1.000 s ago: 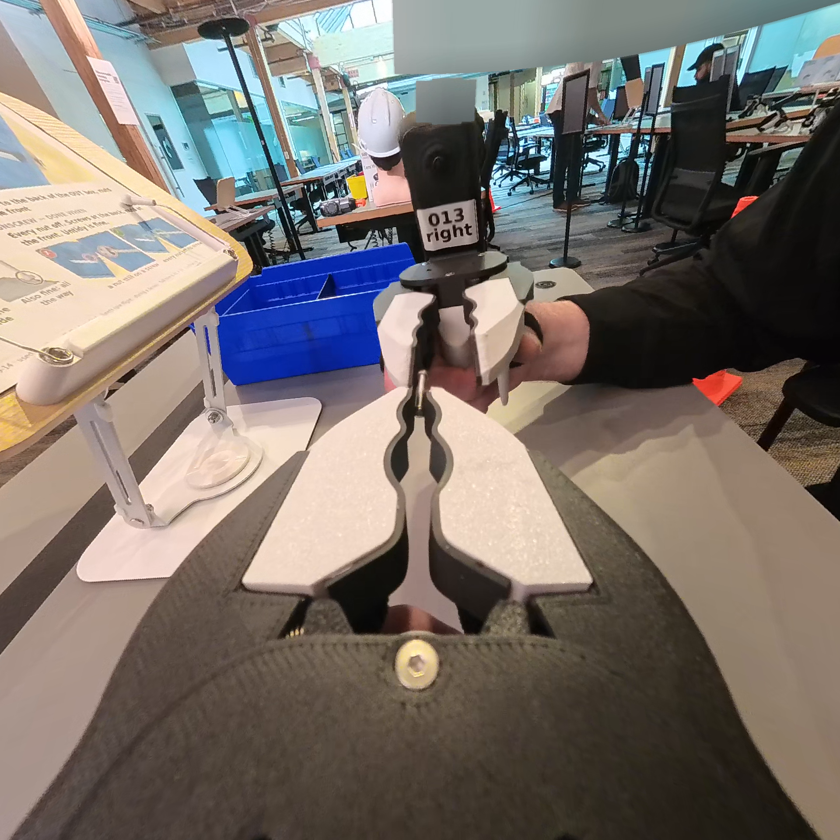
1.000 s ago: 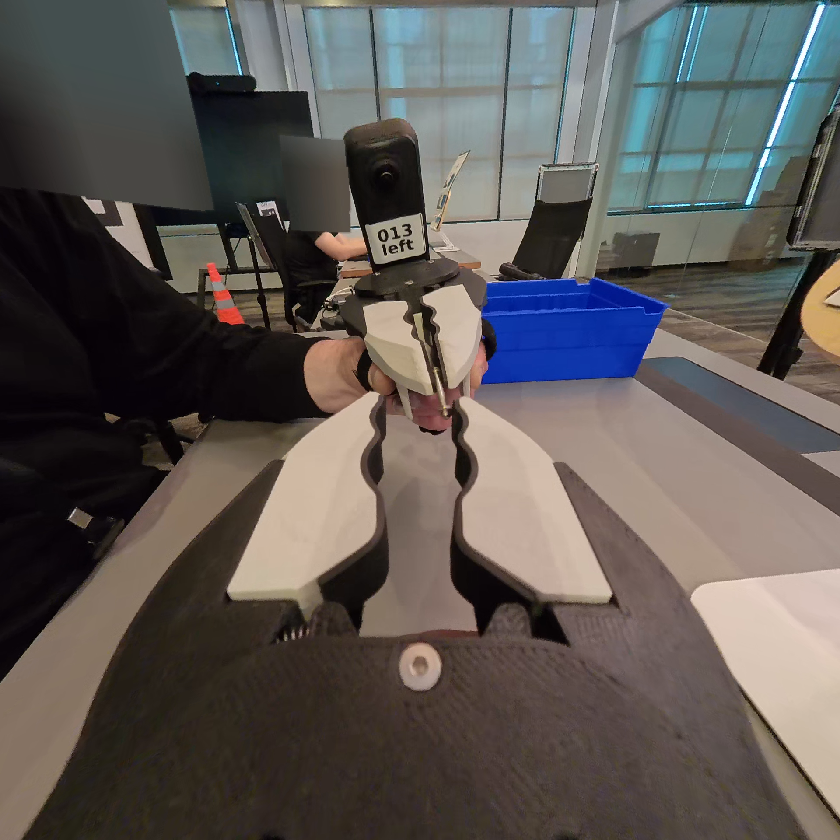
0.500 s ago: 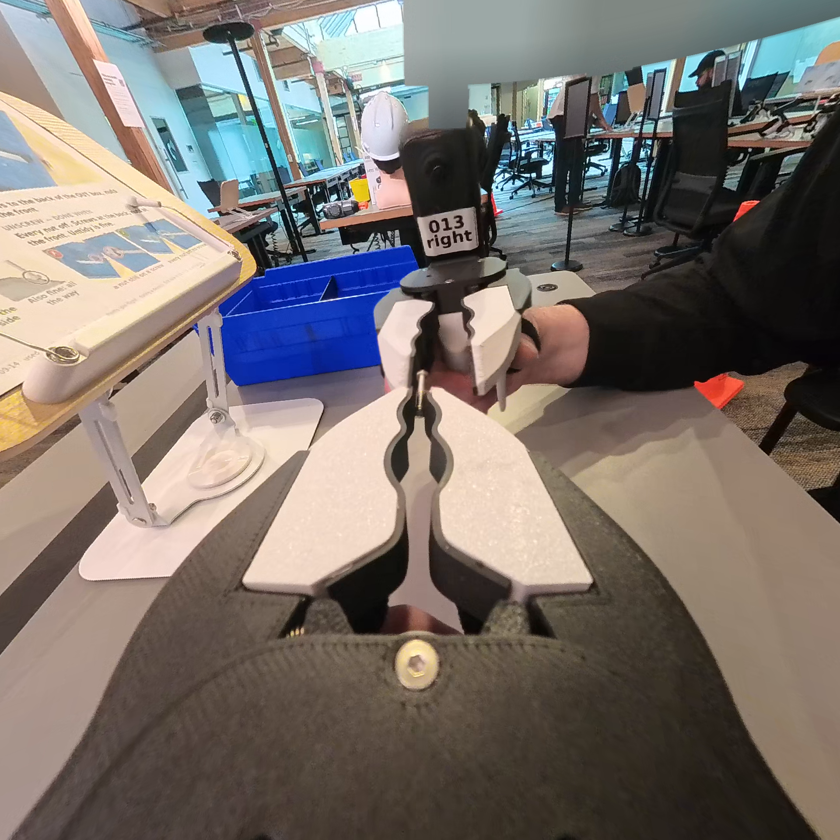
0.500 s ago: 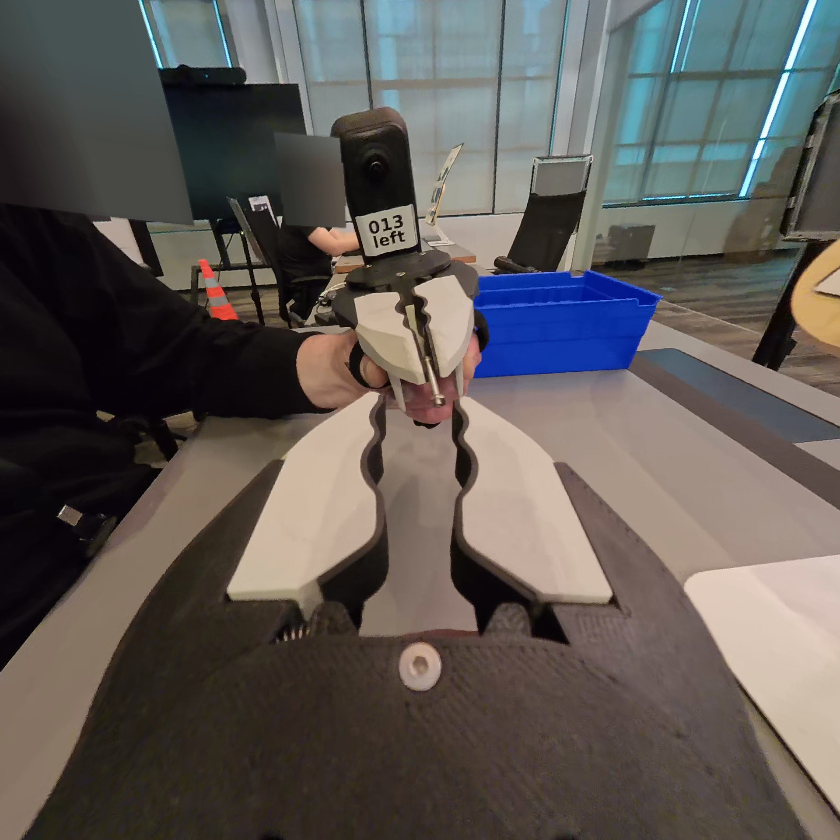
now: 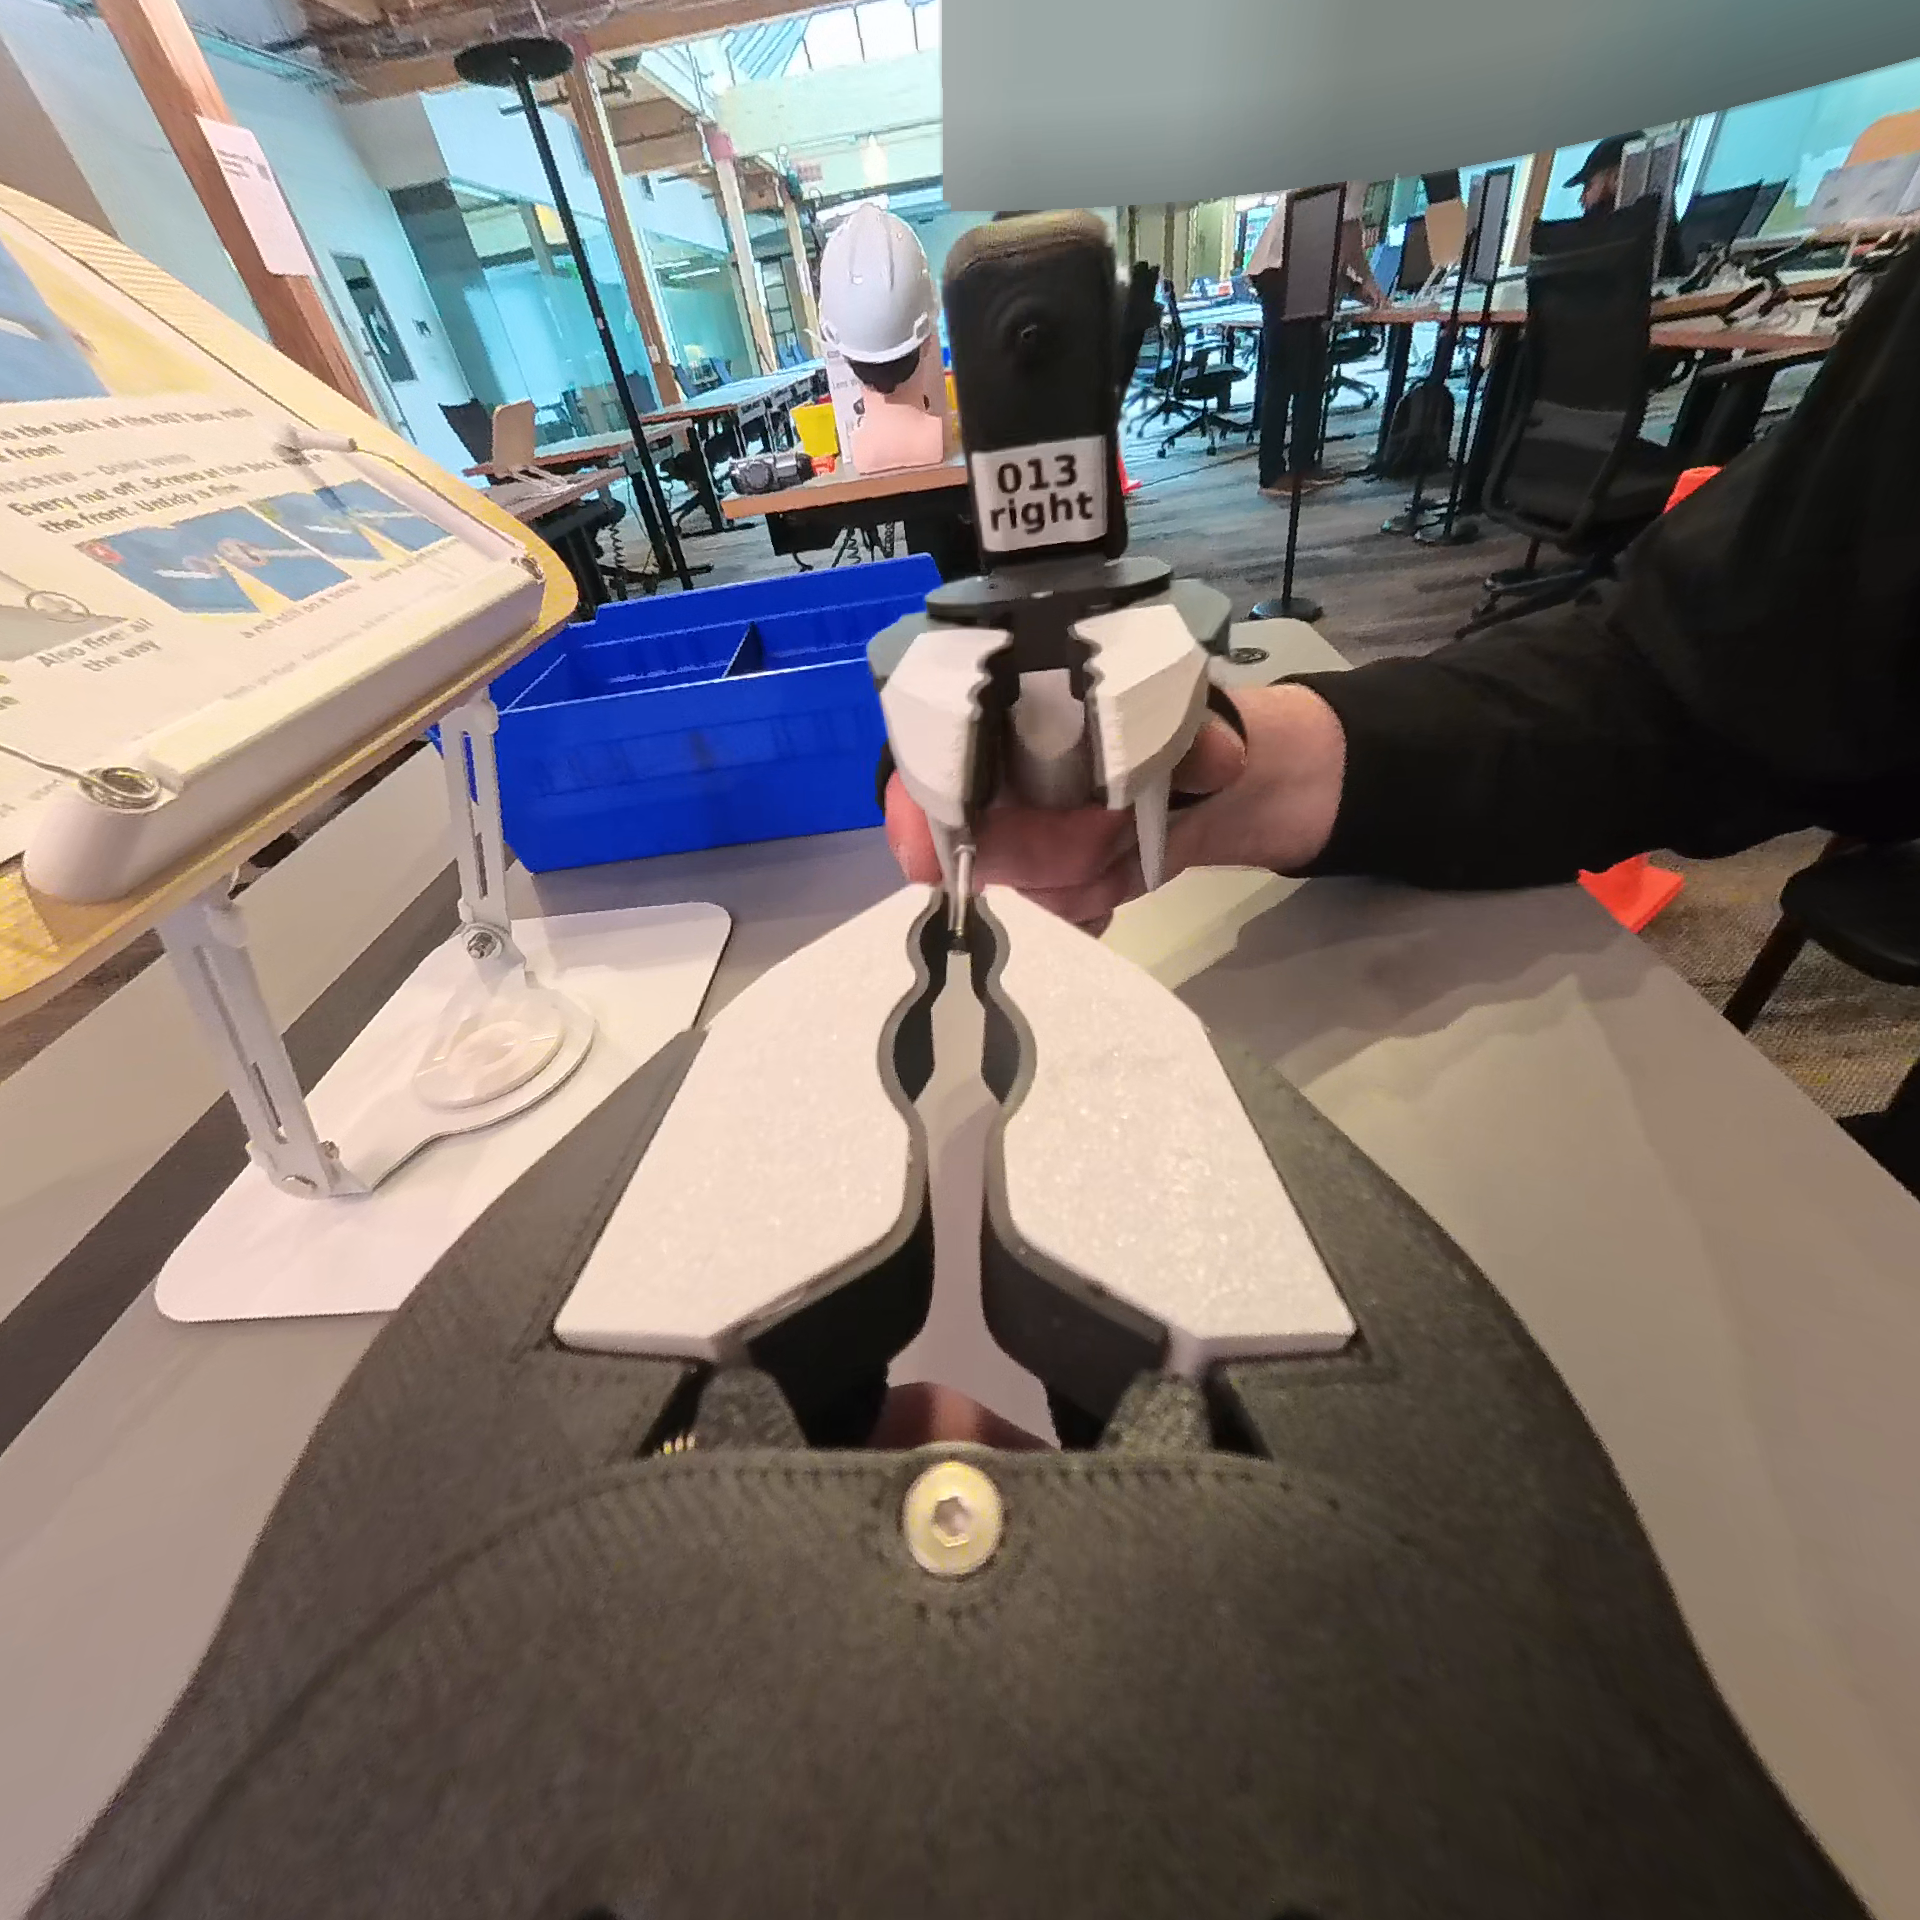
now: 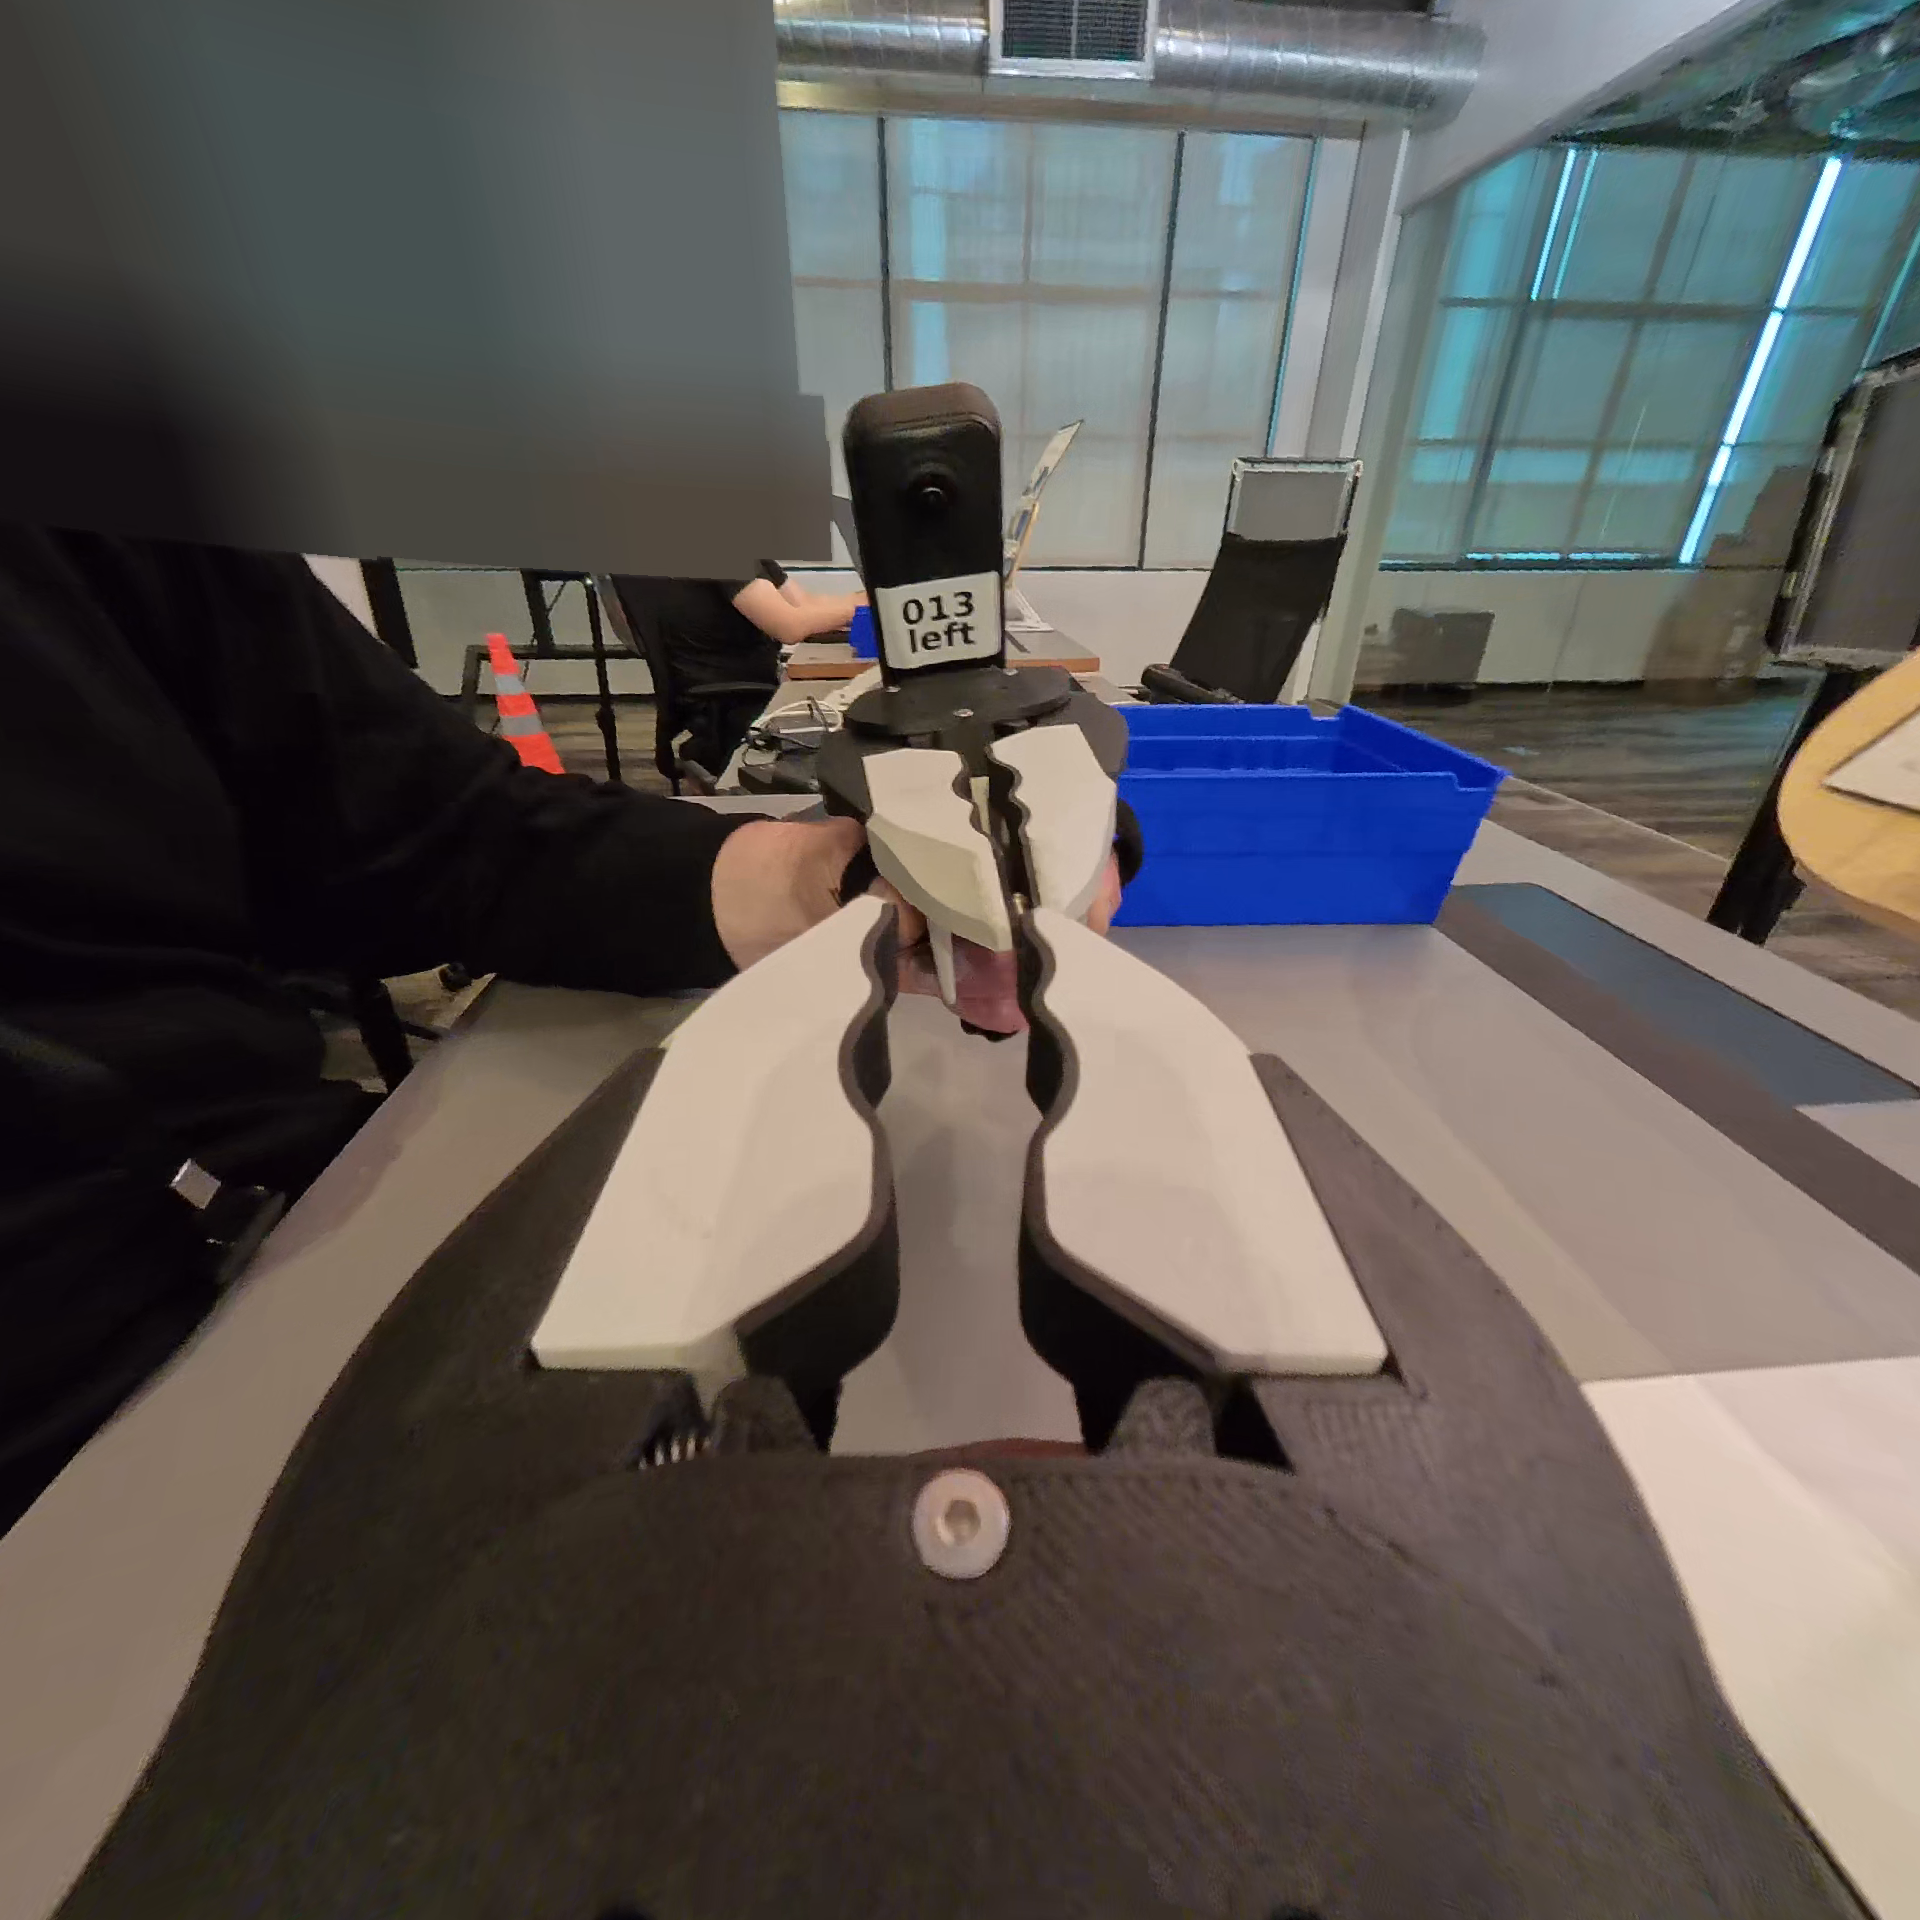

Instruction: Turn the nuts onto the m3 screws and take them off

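Now: m3 screw pinched in left gripper, pointing at the parted right gripper; no nut discernible.

Left wrist view: left gripper (image 5: 956, 916) clamps the m3 screw (image 5: 961, 899), long axis straight ahead, beside one finger of the right gripper (image 5: 1049, 857). Right wrist view: the screw's end sits at one fingertip, off the gap's centre.

Open-plan workshop: grey table (image 5: 1507, 1195); blue bin (image 5: 675, 748) at 11 o'clock; tilted document stand (image 5: 260, 644) at 9 o'clock; white hard hat (image 5: 873, 281) at 12 o'clock; tall windows (image 6: 1039, 343); orange cone (image 6: 514, 707); black chair (image 6: 1262, 592).
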